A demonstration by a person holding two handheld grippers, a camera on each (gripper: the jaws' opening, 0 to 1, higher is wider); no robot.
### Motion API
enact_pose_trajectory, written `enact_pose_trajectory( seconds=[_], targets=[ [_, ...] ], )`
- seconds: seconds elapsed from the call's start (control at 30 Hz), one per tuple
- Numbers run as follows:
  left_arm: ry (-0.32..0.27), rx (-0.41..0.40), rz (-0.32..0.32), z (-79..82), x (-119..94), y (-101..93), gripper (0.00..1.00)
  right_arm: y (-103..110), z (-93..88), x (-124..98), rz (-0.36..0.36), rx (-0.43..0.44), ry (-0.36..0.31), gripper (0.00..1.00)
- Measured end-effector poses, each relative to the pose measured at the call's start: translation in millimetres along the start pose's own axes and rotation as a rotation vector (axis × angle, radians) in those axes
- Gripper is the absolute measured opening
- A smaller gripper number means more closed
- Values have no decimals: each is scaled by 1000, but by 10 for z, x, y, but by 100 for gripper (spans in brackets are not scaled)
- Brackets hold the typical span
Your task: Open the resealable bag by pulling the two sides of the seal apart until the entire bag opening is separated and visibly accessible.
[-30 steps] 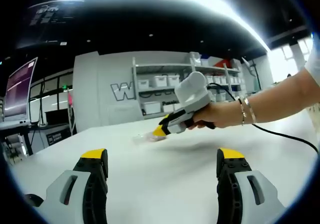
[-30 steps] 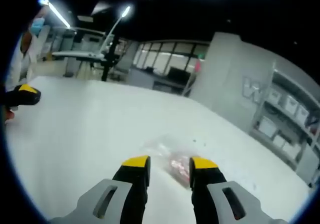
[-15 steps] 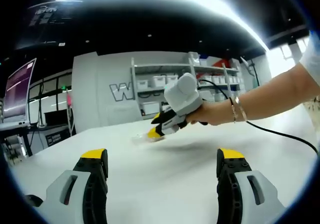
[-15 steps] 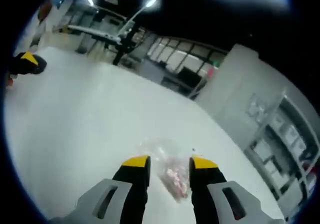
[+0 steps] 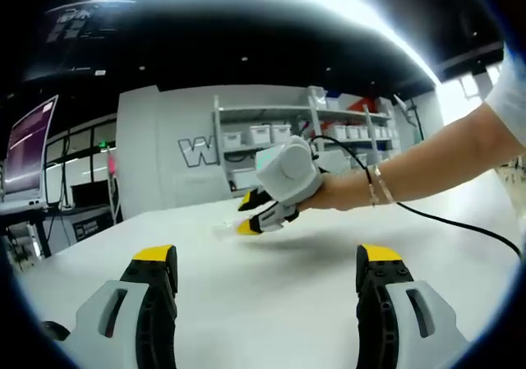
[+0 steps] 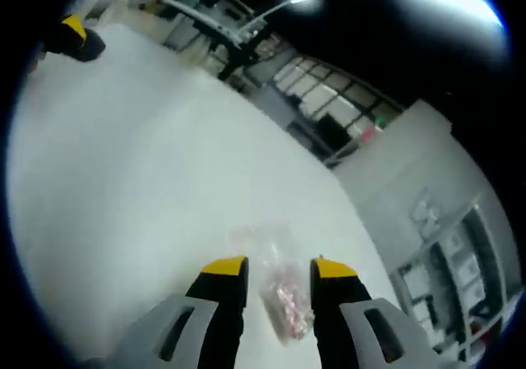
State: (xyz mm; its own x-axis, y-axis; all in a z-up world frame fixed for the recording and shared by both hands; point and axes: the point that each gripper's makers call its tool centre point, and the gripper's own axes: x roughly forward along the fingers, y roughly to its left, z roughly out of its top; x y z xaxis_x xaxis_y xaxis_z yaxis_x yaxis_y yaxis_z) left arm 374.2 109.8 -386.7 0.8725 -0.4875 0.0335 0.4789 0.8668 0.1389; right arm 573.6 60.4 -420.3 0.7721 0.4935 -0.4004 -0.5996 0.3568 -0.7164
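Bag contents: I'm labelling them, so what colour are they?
Pinkish-red, inside the clear bag on the white table; the right gripper view shows this best.

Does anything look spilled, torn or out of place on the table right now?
Nothing stands out. The clear bag lies flat on the white table between the right gripper jaws, its pink contents inside, with no spill beside it.

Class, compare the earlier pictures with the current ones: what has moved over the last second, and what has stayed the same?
In the left gripper view the right gripper has moved leftward and tipped down over the small clear plastic bag on the white table. The right gripper view rolled with it, with the bag staying between its open jaws. Nothing was grasped. The left gripper stayed open and still; the bag lies unmoved.
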Motion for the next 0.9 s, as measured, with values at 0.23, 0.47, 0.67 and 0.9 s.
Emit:
enact_pose_trajectory(
  seconds=[0.23,0.47,0.67,0.9],
  targets=[
    [-7,-5,-3,2,-4,8,89,45,-40,61,17,-49,19,28],
    [-12,-9,-1,4,-7,10,89,52,-44,148,16,-94,33,27],
    [-13,-8,1,8,-22,15,89,10,-26,272,3,-115,39,25],
    [0,-19,8,-12,-39,35,91,-20,-5,373,-1,-101,40,22]
  ],
)
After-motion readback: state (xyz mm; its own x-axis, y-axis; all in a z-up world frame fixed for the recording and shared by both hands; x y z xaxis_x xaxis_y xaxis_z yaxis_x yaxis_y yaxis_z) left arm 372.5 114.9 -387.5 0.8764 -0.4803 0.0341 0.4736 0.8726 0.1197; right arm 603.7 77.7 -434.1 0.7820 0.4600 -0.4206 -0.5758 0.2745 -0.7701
